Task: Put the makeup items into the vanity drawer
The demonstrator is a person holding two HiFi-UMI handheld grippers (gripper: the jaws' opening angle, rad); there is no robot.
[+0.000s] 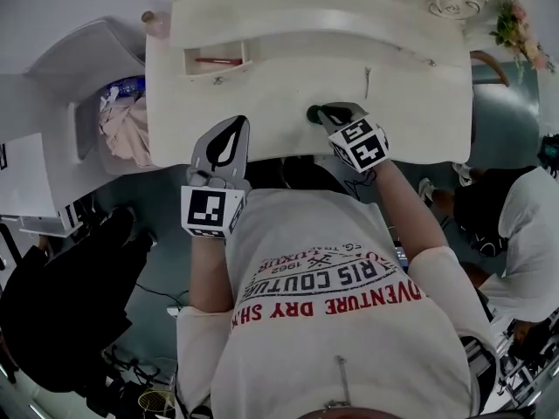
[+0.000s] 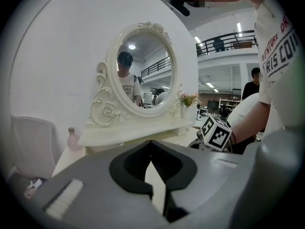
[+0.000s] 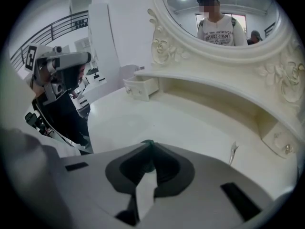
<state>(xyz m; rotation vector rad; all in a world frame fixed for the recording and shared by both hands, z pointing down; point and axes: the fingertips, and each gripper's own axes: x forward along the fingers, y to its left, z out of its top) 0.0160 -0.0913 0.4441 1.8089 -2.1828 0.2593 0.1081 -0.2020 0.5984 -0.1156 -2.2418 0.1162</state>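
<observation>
The white vanity table (image 1: 288, 129) has a small drawer (image 1: 214, 62) pulled open at its back left, with a red item (image 1: 218, 60) lying inside. My right gripper (image 1: 325, 112) rests near the table's front edge, shut on a small dark green item (image 1: 312, 113). In the right gripper view only the item's dark green tip (image 3: 147, 141) pokes out between the closed tips of the right gripper (image 3: 148, 146), and the drawer (image 3: 141, 87) stands open far left. My left gripper (image 1: 238, 122) hovers at the front edge, left of the right one. The left gripper (image 2: 151, 146) is shut with nothing in it.
A thin silvery item (image 1: 367, 81) lies on the tabletop right of centre. A pink bottle (image 1: 155, 23) stands at the back left corner and flowers (image 1: 515, 24) at the back right. The oval mirror (image 2: 143, 70) rises behind. A bin with cloth (image 1: 127, 125) sits left; another person (image 1: 524, 225) is right.
</observation>
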